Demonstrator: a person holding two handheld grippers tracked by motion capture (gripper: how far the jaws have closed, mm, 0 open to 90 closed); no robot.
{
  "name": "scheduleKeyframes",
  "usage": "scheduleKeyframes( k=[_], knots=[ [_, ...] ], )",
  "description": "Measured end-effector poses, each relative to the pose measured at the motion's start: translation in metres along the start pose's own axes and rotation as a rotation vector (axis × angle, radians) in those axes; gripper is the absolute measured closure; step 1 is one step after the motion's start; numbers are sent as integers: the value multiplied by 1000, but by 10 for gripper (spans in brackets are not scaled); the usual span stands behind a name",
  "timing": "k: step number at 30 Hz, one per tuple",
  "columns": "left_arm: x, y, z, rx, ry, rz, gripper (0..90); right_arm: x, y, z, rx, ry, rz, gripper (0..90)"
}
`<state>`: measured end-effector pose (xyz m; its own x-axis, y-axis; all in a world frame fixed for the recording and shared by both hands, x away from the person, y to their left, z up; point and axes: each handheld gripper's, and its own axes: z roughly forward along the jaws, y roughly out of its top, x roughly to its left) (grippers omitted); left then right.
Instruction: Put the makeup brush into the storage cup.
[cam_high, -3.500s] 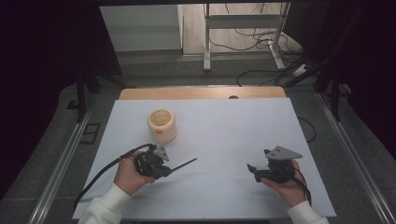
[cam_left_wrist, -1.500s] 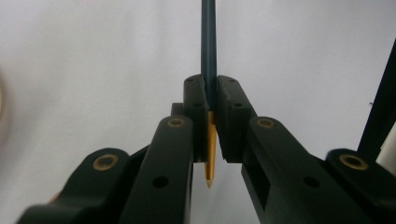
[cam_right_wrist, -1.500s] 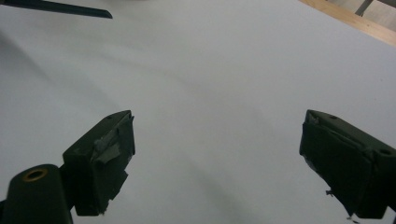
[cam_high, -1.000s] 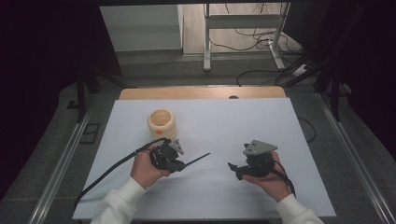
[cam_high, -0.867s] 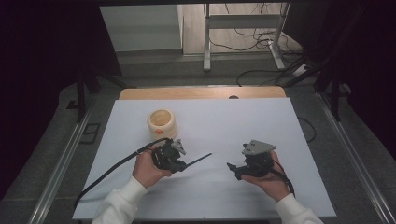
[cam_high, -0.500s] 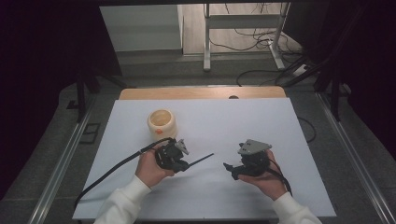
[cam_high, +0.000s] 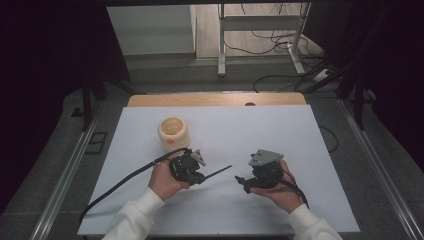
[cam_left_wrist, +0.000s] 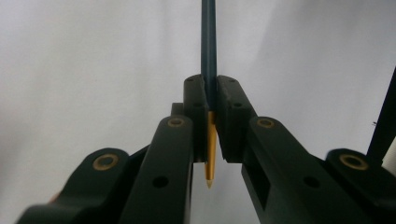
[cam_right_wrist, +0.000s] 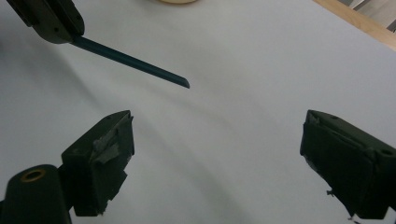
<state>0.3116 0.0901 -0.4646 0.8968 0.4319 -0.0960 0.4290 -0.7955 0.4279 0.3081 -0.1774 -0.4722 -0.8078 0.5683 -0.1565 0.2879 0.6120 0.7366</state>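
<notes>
At frame centre, the left tool (cam_high: 199, 172) clamps a pencil (cam_high: 218, 173), light, stiff, slippery; the right tool (cam_right_wrist: 215, 163) gapes, best gripping mid-shaft.

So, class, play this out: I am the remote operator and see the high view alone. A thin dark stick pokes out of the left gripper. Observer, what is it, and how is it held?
Observer: In the left gripper view the left gripper is shut on a dark blue pencil, with its yellow pointed end toward the camera.
Operator: And the right gripper?
Observer: The right gripper has its jaws wide apart, with nothing between them.
Operator: Anything on its pads?
Observer: The pad at the left of the right gripper view carries grey tape.
</notes>
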Motion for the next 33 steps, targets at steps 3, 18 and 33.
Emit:
scheduleKeyframes(
  k=[3,18,33],
  knots=[
    [0,1,0,4,0,4,837,1,1,1,2,1,-5,107],
    [-1,5,3,2,-1,8,837,7,16,11,17,13,-69,110],
    [-1,7,5,1,-6,12,837,17,26,31,49,32,-145,143]
  ],
)
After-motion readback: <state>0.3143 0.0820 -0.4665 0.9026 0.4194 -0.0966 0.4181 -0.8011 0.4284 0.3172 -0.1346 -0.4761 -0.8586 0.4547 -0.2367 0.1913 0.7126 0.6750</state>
